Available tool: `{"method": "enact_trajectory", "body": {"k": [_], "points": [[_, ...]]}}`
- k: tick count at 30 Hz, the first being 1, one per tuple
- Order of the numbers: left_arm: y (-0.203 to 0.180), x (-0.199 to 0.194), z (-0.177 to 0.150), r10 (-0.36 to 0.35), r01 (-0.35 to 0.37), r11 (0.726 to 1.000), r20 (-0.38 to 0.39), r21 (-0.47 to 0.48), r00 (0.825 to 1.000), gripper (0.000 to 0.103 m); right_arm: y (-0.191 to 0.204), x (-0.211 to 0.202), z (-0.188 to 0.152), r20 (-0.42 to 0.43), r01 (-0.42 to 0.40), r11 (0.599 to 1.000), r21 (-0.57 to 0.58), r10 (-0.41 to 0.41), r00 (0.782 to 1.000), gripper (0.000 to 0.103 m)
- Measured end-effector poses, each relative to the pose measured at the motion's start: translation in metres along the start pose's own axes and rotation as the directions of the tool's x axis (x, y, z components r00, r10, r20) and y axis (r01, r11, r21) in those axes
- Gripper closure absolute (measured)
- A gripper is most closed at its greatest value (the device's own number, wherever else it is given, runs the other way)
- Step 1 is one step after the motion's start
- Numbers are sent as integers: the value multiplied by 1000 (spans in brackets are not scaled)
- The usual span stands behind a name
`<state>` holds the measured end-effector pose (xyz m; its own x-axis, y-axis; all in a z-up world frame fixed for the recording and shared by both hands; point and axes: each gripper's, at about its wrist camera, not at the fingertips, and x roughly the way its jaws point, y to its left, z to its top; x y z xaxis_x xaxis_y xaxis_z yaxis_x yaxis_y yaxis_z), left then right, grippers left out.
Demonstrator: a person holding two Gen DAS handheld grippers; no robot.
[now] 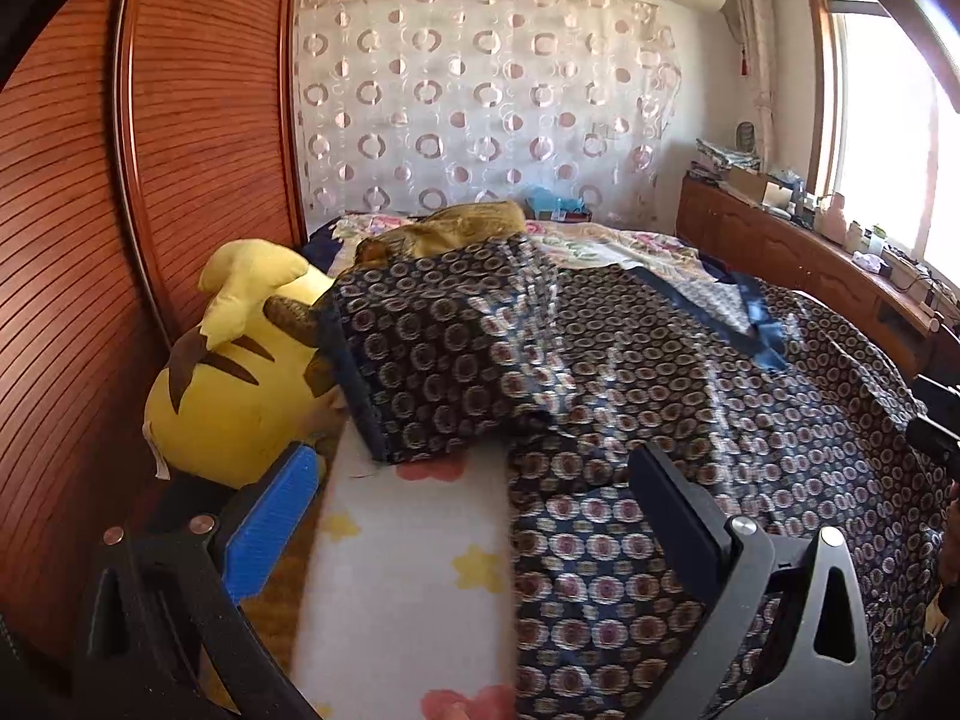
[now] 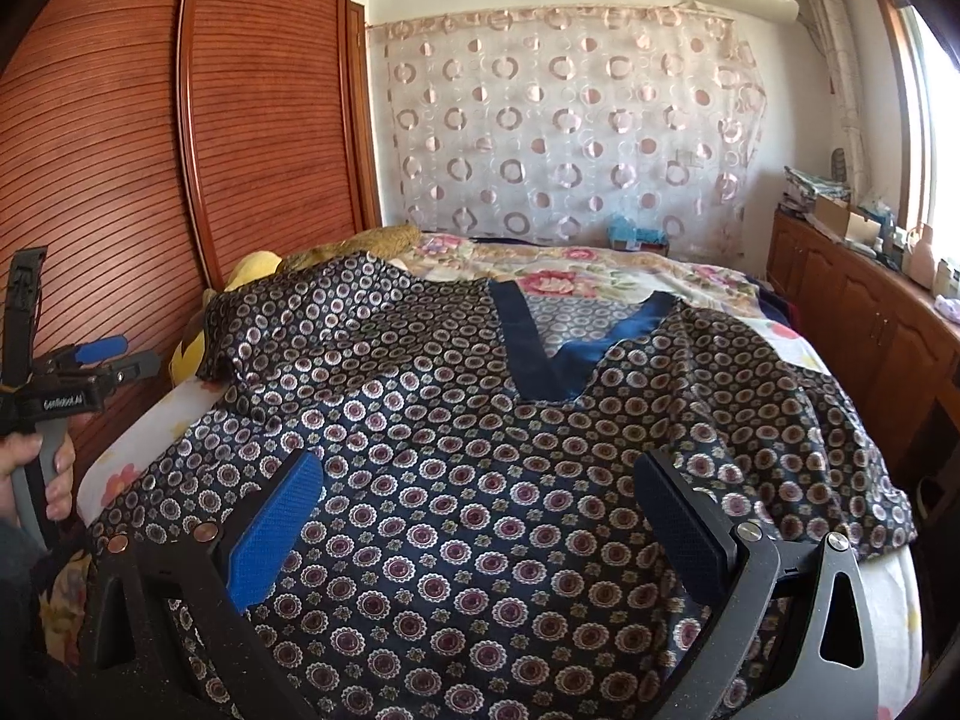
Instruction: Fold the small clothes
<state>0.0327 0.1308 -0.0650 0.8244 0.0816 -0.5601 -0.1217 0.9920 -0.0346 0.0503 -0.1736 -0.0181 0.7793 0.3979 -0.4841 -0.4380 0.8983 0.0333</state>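
A dark navy top (image 2: 480,450) with a ring-and-flower print and a blue V-neck band (image 2: 558,360) lies spread over the bed. Its left sleeve (image 1: 432,354) drapes up over a plush toy. My left gripper (image 1: 474,504) hovers open above the shirt's left edge, with nothing between its blue-padded fingers (image 1: 276,516). My right gripper (image 2: 480,516) is open too, low over the front of the shirt. From the right wrist camera, the left gripper (image 2: 90,360) shows at the far left, held by a hand (image 2: 36,474).
A yellow plush toy (image 1: 240,372) lies against the wooden wardrobe (image 1: 180,120) on the left. The bed's white floral sheet (image 1: 408,570) shows beside the shirt. A wooden cabinet (image 2: 870,324) with clutter runs along the right under a window. A patterned curtain (image 2: 570,120) hangs behind.
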Motion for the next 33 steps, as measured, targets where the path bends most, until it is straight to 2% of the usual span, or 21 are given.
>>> {"method": "enact_trajectory", "body": {"k": [7,11,13,15,17,22,25,28,30,32,33], "points": [[47,28,13,-53,48,995,-58,-91,997,3,-1,5,4,-37,-24,999,-26,23,999,0],[64,51,22,-97,83,987,-94,-139,991,17,0,4,9,-46,-42,998,-37,40,998,0],[70,65,27,-93,75,986,-114,-150,989,24,2,6,11,-46,-48,998,-49,46,998,0],[75,78,30,-99,77,985,-135,-157,986,24,4,6,13,-51,-58,997,-57,55,997,0],[78,97,31,-115,81,981,-188,-179,975,24,5,7,16,-52,-67,996,-65,64,997,0],[81,113,32,-178,131,966,-202,-225,963,27,5,5,14,-51,-80,994,-76,76,996,0],[80,114,33,-223,178,956,-188,-232,956,44,5,5,12,-58,-80,993,-83,76,995,0],[75,118,32,-172,131,974,-224,-187,959,60,5,1,11,-54,-77,993,-90,72,996,0],[77,118,33,-158,120,978,-225,-172,961,72,6,-1,11,-50,-77,993,-94,73,996,0],[80,115,33,-148,112,980,-222,-165,964,89,7,-2,11,-42,-78,993,-92,74,996,0],[82,113,34,-153,118,979,-216,-165,964,93,7,-2,11,-39,-79,993,-89,75,996,0]]}}
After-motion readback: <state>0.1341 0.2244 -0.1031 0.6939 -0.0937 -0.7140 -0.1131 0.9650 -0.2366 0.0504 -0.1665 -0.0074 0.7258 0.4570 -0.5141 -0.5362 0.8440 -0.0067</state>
